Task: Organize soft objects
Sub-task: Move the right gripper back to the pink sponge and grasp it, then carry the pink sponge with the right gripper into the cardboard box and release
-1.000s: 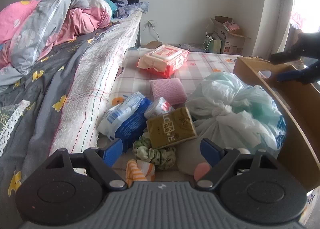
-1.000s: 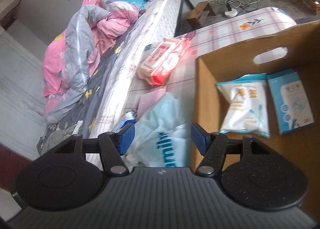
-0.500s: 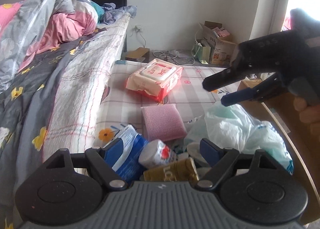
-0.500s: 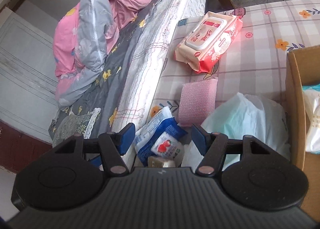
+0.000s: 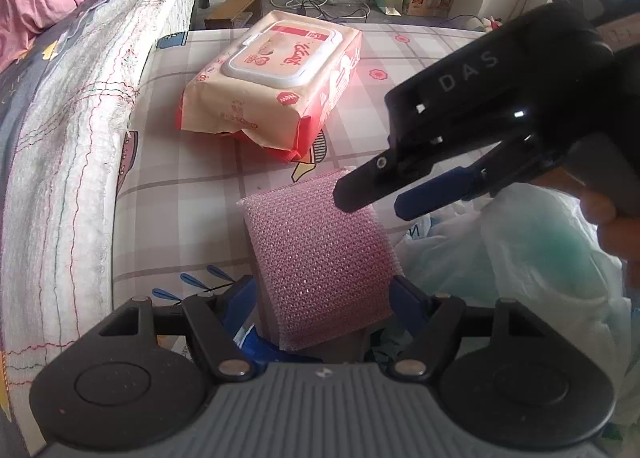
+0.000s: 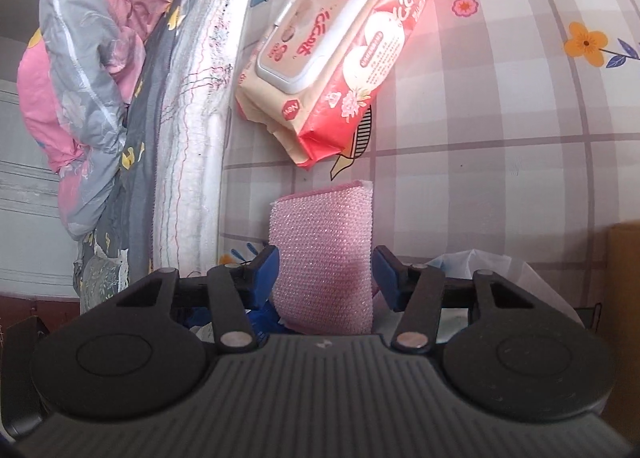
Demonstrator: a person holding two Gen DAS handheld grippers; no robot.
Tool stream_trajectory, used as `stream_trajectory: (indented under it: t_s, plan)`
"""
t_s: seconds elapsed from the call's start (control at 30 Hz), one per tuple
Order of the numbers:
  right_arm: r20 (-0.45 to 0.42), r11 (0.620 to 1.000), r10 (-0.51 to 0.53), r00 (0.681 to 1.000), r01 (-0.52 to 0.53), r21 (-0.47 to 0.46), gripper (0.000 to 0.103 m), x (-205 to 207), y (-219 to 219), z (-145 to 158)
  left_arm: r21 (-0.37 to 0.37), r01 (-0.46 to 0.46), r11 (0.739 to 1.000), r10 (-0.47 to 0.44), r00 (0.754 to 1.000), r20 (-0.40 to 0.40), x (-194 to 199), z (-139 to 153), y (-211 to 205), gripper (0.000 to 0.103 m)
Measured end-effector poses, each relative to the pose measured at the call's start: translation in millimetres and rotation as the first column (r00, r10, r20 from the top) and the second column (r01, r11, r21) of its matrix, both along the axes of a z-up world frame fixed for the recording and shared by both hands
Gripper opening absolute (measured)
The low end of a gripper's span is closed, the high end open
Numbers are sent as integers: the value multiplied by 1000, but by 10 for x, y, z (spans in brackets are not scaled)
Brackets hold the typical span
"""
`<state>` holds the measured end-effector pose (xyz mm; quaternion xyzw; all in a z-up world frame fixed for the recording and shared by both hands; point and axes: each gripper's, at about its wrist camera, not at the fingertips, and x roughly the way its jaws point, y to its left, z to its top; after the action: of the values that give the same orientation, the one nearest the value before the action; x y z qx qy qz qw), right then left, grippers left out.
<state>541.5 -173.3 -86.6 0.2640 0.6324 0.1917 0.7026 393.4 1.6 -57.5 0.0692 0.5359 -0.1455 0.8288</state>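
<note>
Both grippers closing in on the pink sponge!

The checked mat (image 5: 400,70) beside the bed (image 5: 68,130) is the sorting ground, wipes pack (image 5: 276,78) lying flat farther off. The pink sponge (image 5: 320,250) sits between the left gripper (image 5: 322,298) fingers, jaws narrowing, not yet pressing. The right gripper (image 6: 325,274) straddles it too, also narrowing, seemingly just short of contact.
</note>
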Motion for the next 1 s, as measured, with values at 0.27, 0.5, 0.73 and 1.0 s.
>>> stream_trajectory:
  t_s: [0.27,0.5,0.73,1.0]
  plan:
    - [-84,999,28,996,-25,39,42,76,95,-366,-29,-37,999,35,997,-72,183,-117,-11,75]
    - [-49,997,21,999,-17,79,36,67,43,-228,-41,-61,997,60,998,-22,119,98,24,73]
    - [36,992,12,999,-16,128,36,-61,-36,242,-52,-69,996,73,994,82,-135,636,-25,73]
    - [166,987,-33,986,6,159,36,-532,-557,1035,-62,5,998,7,983,183,-585,1271,-544,74]
